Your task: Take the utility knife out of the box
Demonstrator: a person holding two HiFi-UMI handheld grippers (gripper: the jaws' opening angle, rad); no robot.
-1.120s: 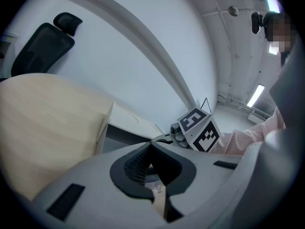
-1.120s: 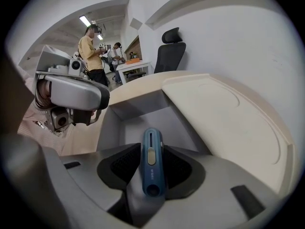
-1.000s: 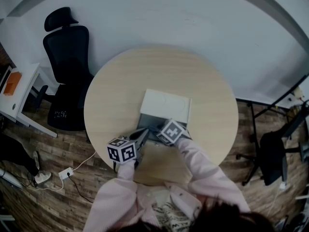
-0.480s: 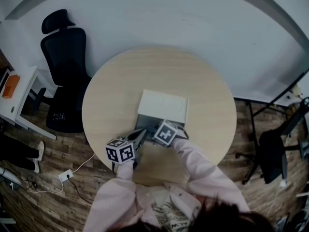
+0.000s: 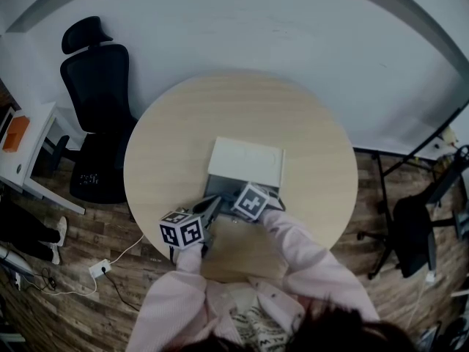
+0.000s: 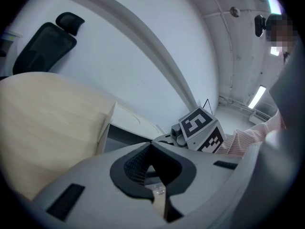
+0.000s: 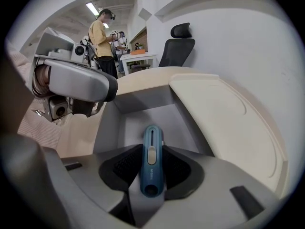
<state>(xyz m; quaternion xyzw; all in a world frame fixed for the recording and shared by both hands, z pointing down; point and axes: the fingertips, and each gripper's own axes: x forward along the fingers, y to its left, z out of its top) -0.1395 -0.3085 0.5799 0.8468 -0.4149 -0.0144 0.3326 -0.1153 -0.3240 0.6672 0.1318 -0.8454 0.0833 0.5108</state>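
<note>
I am on the grab step. My right claw (image 7: 151,149) points down into the open box (image 7: 143,98), and the blue knife (image 7: 151,162) lies in the box, right between its two jaws. The jaws are closing on it from both sides, but I don't think they squeeze it yet. My left claw (image 6: 151,146) sits by the near corner of the box with its jaws together. I can't tell if it nips the edge. The lid (image 7: 224,113) lies flat behind the box, out of the way. Next I think I must finish the squeeze on the knife, hold it tight, then lift it straight up so it does not bump the walls.
</note>
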